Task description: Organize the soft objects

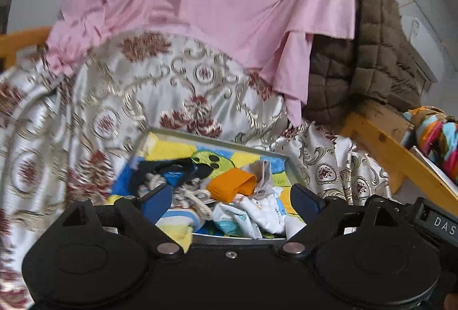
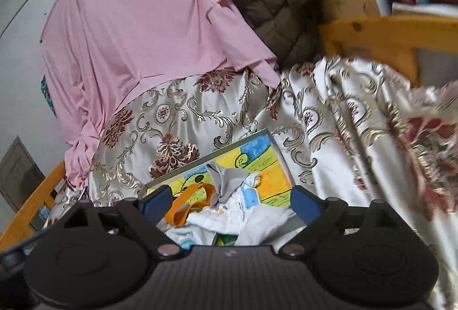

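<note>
Left gripper (image 1: 230,199): jaws apart, empty, hovering over the tray (image 1: 217,139) of soft items. In the tray, left to right: dark sock (image 1: 160,166), orange band (image 1: 232,185), grey cloth (image 1: 262,171), white garments (image 1: 266,209). Right gripper (image 2: 232,202): jaws apart, empty, above the same pile on the floral bedspread (image 2: 329,121).

Glossy satin bedspread (image 1: 94,98), metal tray (image 1: 290,169)

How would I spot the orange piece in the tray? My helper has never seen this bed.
On the floral satin bedspread sits a shallow grey tray lined with a bright cartoon towel. The orange band lies near the middle of its pile, beside a grey cloth; it is the only solid orange piece among white, grey and dark items.
</note>
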Motion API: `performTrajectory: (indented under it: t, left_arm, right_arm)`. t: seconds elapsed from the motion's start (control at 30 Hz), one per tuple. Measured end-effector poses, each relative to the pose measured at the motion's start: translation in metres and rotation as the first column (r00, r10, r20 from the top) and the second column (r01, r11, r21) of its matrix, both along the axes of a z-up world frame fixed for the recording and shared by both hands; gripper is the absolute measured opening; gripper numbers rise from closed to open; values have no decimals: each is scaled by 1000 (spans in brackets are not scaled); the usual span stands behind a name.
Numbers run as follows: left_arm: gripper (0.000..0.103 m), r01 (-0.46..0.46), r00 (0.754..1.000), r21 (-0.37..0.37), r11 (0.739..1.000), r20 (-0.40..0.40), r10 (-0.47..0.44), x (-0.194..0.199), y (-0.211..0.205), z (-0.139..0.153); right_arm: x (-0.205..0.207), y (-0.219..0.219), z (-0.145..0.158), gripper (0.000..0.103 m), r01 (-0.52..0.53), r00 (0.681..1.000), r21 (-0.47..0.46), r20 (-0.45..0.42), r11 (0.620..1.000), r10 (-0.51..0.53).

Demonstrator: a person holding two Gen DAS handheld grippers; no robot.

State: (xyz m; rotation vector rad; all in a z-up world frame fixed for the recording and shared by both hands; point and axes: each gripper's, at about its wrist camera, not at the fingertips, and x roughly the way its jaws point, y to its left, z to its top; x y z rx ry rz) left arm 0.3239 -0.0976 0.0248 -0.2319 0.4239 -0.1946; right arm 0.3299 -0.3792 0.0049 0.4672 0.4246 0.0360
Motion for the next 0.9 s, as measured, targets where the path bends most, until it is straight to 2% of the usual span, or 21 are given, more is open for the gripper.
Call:
performTrajectory:
  t: [0.1,0.13,0.23,0.33,0.53,0.7,0.9]
  left_arm:
    - [94,-6,1000,36,999,29,5,-30,11,9]
    - [98,-12,999,49,999,42,10,-42,15,12]
    - [100,-24,997,87,996,76,17,-74,26,18]
    - [100,-32,996,118,993,86,22,-101,36,20]
    - [102,-49,996,136,989,75,39,-144,53,20]
    - [102,-66,997,134,989,55,59,-173,65,14]
    - [102,-79,997,159,984,18,78,-208,76,-4]
  right_arm:
    - [-29,6,9,98,15,1000,-32,17,999,-15]
    - [-38,9,12,99,16,1000,-51,22,999,-15]
    - [-68,22,20,101,22,999,-127,34,992,-18]
    - [-95,39,27,102,26,998,-191,55,981,-15]
    - [-147,68,38,102,36,994,-243,108,969,-10]
    - [-188,86,28,103,44,993,-269,113,962,-14]
    - [-218,99,6,103,34,998,-277,52,960,-20]
